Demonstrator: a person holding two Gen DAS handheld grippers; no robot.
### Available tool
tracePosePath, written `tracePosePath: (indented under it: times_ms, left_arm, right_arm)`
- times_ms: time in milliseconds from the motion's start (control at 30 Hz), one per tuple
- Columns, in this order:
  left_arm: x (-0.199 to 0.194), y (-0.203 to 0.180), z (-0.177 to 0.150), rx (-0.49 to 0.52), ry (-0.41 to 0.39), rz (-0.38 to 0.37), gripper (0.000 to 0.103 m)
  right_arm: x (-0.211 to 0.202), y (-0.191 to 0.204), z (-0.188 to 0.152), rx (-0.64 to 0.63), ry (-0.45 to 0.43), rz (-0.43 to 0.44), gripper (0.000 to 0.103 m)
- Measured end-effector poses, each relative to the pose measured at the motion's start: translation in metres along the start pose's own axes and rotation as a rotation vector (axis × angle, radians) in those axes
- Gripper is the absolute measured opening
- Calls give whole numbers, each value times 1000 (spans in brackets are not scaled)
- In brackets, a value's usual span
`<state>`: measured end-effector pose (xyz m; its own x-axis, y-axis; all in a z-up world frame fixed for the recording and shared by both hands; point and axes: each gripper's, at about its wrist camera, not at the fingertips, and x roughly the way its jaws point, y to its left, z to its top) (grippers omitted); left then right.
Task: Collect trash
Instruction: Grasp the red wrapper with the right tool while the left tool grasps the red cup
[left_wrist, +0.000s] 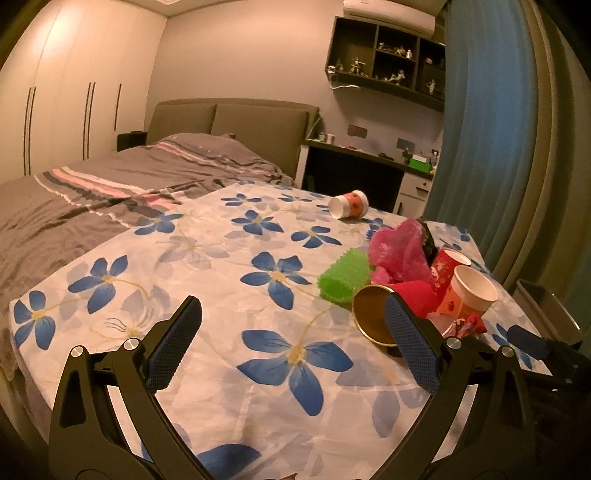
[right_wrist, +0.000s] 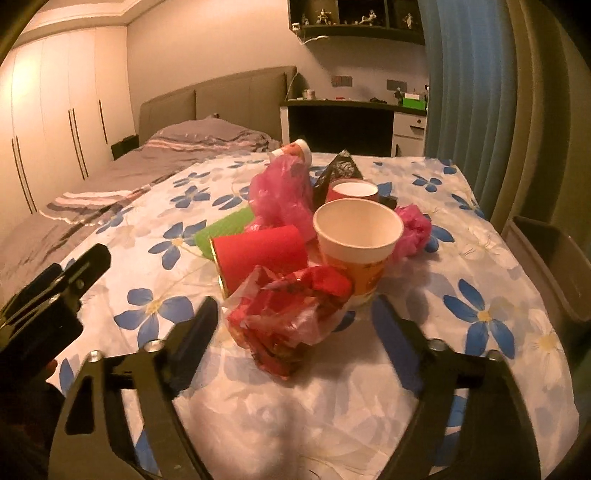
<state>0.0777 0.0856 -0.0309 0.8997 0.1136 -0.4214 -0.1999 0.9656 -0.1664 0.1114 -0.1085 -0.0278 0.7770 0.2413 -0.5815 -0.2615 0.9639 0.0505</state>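
A pile of trash lies on the flowered sheet (right_wrist: 480, 280). A crumpled red wrapper (right_wrist: 291, 317) sits between the fingers of my open right gripper (right_wrist: 295, 328), and the pads stand apart from it. Behind it are an upright white paper cup (right_wrist: 358, 236), a red cup on its side (right_wrist: 258, 254), a green ridged roll (right_wrist: 225, 229), a pink plastic bag (right_wrist: 280, 192) and another red cup (right_wrist: 352, 192). My left gripper (left_wrist: 295, 336) is open with only sheet between its fingers; the gold rim of the tipped red cup (left_wrist: 373, 317) is beside its right finger.
One more cup (left_wrist: 349, 205) lies on its side far back on the sheet. A grey bin (right_wrist: 546, 258) stands off the right edge. A bed with grey bedding (left_wrist: 110, 184) is to the left, a desk (left_wrist: 369, 155) and blue curtain (left_wrist: 480, 129) behind.
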Motion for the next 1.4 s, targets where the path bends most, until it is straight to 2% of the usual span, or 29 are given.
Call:
tracePosePath:
  times_ms: [333, 433, 500, 633, 700, 767, 833, 867, 1033, 1067, 1400]
  left_arm:
    - [-2, 17, 3, -20, -3, 26, 97]
    - [-1, 18, 2, -22, 0, 22, 97]
    - [-1, 18, 3, -20, 1, 19, 97]
    - [-2, 14, 2, -12, 4, 6, 97]
    - [-2, 11, 1, -6, 7, 0, 97]
    - [-2, 7, 0, -1, 10, -7, 97]
    - [-3, 4, 0, 6, 11, -12, 97]
    - [-3, 2, -1, 9, 12, -15, 97]
    - [-2, -7, -2, 22, 17, -31, 97]
    - [-1, -8, -2, 24, 19, -33, 97]
    - [1, -20, -4, 43, 26, -47, 97]
  right_arm:
    - [26, 9, 4, -20, 50, -52, 84]
    - [29, 7, 3, -23, 56, -58, 78]
    - [30, 7, 3, -33, 54, -67, 67]
    - [27, 5, 2, -46, 48, -68, 55]
    - [25, 3, 1, -50, 48, -63, 34]
    - [23, 1, -1, -55, 39, -65, 30]
    - [21, -3, -2, -54, 36, -61, 17]
    - [20, -5, -3, -51, 36, -61, 4]
    - [12, -20, -7, -24, 28, -36, 3]
    - [10, -23, -8, -19, 24, -33, 0]
    - [-11, -42, -8, 20, -25, -30, 2]
